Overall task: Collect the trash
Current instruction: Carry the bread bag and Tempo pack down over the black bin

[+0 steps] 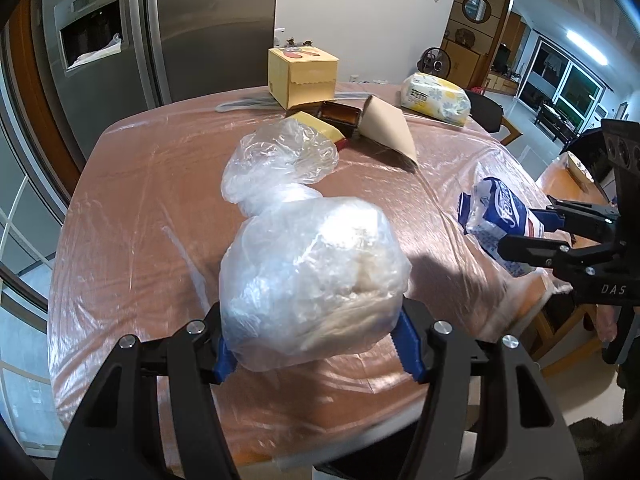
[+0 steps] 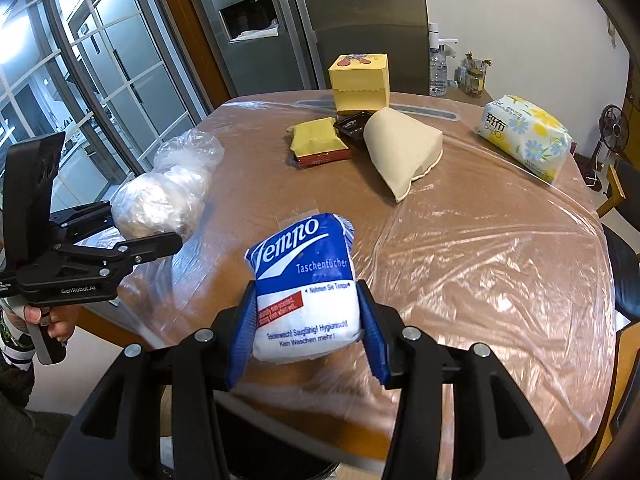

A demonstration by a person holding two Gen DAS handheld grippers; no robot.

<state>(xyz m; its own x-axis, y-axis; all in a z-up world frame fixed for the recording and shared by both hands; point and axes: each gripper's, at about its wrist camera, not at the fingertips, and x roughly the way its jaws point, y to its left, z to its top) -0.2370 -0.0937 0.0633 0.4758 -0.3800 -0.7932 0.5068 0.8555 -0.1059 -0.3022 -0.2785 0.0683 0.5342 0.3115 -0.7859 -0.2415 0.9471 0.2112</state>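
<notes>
My left gripper [image 1: 316, 344] is shut on a clear plastic bag [image 1: 312, 276] stuffed with pale waste, held over the near edge of the table. The bag also shows in the right wrist view [image 2: 160, 204], with the left gripper [image 2: 132, 236] around it. My right gripper [image 2: 306, 336] is shut on a blue and white Tempo tissue pack [image 2: 304, 284], lifted above the table's near edge. In the left wrist view the pack [image 1: 494, 220] sits in the right gripper [image 1: 532, 232] at the right.
The table [image 2: 480, 240] is covered with clear plastic film. On its far part lie a beige paper cone [image 2: 400, 152], a yellow wrapper [image 2: 318, 140], a dark tray [image 2: 352, 124], a yellow box [image 2: 360, 80] and a flowered tissue pack [image 2: 524, 136]. A steel fridge [image 1: 160, 32] stands behind.
</notes>
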